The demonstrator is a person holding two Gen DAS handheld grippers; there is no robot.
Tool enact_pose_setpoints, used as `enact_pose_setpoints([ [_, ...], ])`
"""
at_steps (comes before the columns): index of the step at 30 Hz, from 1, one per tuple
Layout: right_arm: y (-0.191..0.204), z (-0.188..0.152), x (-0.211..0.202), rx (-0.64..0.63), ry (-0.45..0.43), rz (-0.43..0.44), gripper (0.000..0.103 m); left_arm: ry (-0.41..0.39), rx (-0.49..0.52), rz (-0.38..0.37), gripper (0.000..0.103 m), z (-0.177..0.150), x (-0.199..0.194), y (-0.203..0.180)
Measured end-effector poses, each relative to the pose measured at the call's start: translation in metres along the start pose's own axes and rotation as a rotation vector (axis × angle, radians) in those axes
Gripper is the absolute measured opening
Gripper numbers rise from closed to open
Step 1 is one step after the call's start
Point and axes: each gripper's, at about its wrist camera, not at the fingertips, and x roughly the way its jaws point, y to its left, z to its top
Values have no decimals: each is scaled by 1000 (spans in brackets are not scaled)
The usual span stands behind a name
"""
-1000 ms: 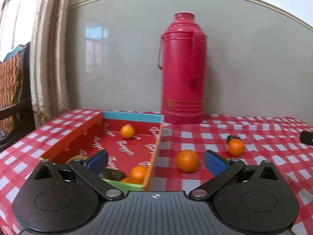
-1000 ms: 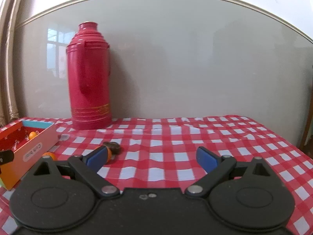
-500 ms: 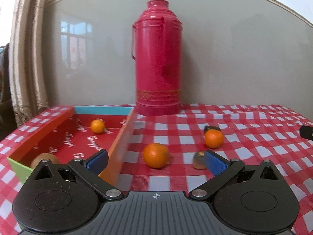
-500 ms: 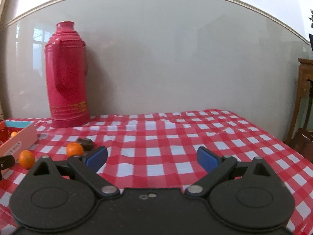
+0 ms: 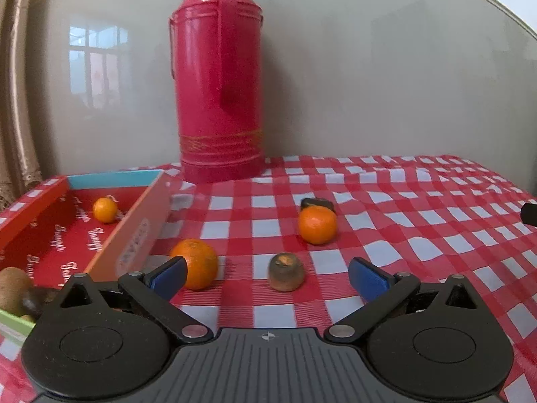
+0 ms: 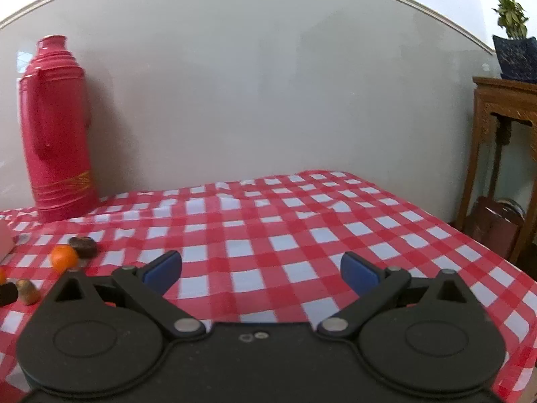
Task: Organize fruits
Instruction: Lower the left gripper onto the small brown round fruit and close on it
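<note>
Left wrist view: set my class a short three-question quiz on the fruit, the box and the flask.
1. True or false: the red box holds no fruit.
2. How many orange fruits lie loose on the checked tablecloth? A) one B) two C) four
3. What tall thing stands against the wall behind the box?

Key
1. False: a small orange lies inside; a kiwi sits at its near end.
2. B: the near orange and the far orange.
3. The red thermos flask.
</note>
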Motion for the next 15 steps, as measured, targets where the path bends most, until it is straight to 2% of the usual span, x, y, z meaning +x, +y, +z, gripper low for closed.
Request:
enact_pose_setpoints([
  [10, -23, -2, 14, 36, 20, -72, 96, 57, -5, 3, 101, 3, 22, -14],
  [11, -24, -2, 15, 42, 23, -68, 96, 70, -4, -1, 94, 4, 24, -15],
  [15, -23, -2, 16, 38, 23, -59, 96, 125, -17, -15, 80, 3, 33, -14],
])
